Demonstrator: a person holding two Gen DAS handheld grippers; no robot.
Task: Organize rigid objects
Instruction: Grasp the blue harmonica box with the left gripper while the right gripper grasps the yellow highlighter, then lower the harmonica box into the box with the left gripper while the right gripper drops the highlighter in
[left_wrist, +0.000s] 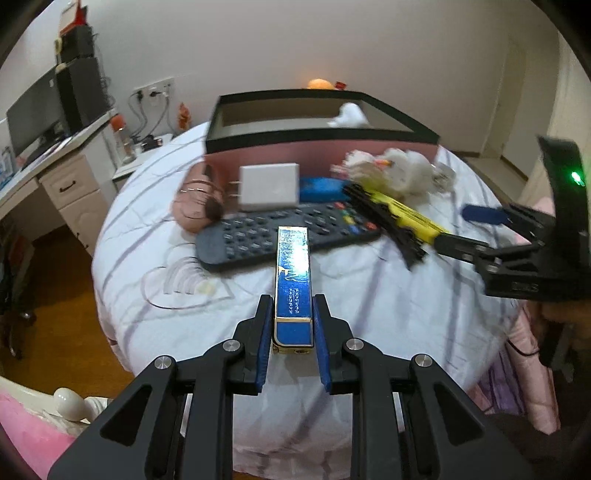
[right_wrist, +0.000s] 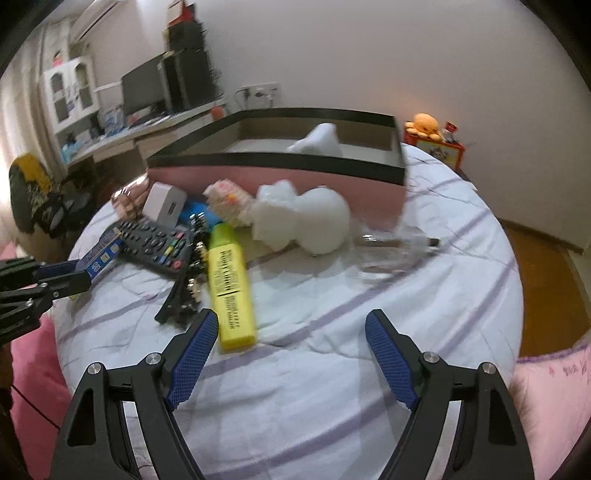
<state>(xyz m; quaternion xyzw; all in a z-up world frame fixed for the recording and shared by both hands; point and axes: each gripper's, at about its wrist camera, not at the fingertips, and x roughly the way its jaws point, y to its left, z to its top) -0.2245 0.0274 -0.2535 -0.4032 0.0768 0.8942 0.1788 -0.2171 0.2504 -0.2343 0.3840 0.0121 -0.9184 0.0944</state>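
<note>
Closest in the left wrist view, the left gripper (left_wrist: 293, 325) has its jaws clamped on a slim blue box with gold edges (left_wrist: 292, 284), which sticks out forward along the fingers, raised above the sheet-covered round table (left_wrist: 369, 314). In the right wrist view the right gripper (right_wrist: 291, 354) hangs low over the table with its jaws wide apart and nothing between them; a yellow highlighter (right_wrist: 229, 284) lies on the sheet just ahead of its left finger. Beside the highlighter sits a black hair clip (right_wrist: 186, 284), and further left a dark remote control (right_wrist: 155, 242), whose near edge the tip of the held blue box reaches in the left view. Behind the remote stand a white charger plug (left_wrist: 267, 186), a pink rounded item (left_wrist: 197, 203) and a flat blue object (left_wrist: 321, 188). To the right rest a white plush toy (right_wrist: 314, 218) and some clear plastic wrapping (right_wrist: 399, 247). Farthest back stands a pink box with a black rim (right_wrist: 295, 177), open on top, with a white object (right_wrist: 319, 142) inside.
</note>
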